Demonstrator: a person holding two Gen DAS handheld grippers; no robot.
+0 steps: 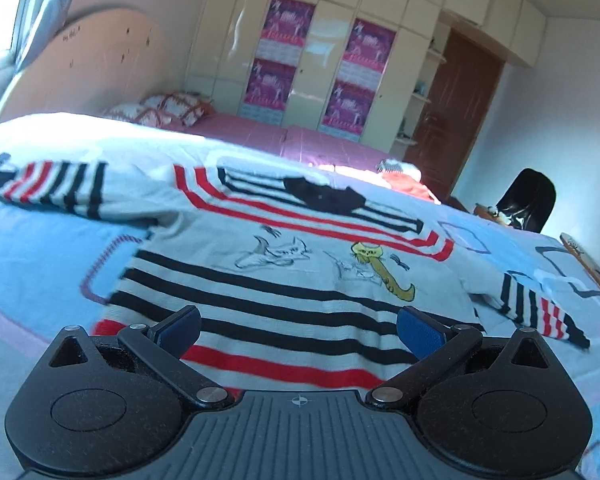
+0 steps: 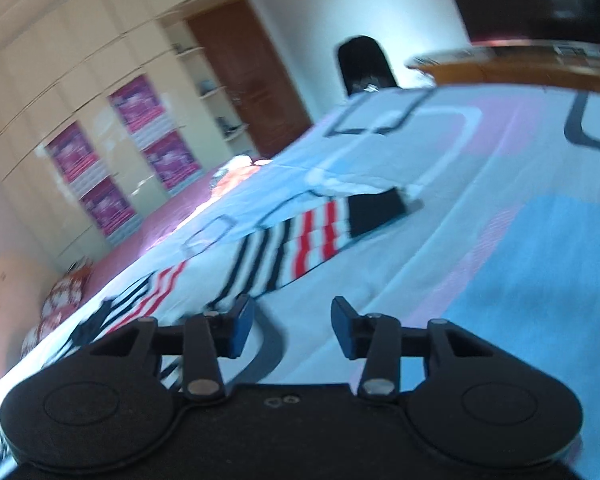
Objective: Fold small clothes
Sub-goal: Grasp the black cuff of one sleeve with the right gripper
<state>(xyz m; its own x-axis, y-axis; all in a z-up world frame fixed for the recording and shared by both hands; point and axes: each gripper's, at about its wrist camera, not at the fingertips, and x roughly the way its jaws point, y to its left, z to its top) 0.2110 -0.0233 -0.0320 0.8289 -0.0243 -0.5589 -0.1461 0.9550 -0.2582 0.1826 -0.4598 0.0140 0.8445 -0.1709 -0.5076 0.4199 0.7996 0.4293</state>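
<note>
A small white sweater [image 1: 284, 264] with black and red stripes and cartoon cats lies spread flat on the bed, both sleeves out. My left gripper [image 1: 298, 330] is open and empty, just above the sweater's striped hem. In the right wrist view, the sweater's striped sleeve [image 2: 300, 236] with its black cuff lies ahead and to the left. My right gripper [image 2: 292, 330] is open and empty over the bedsheet, just short of that sleeve. This view is blurred.
The bed has a light blue and pink sheet [image 1: 32, 256] [image 2: 520, 260]. A second bed with a pink cover [image 1: 260, 132] and patterned pillows stands beyond. A wardrobe [image 1: 320, 52], a brown door [image 1: 460, 112], a black chair [image 1: 528, 200] and a wooden desk [image 2: 520, 64] stand around.
</note>
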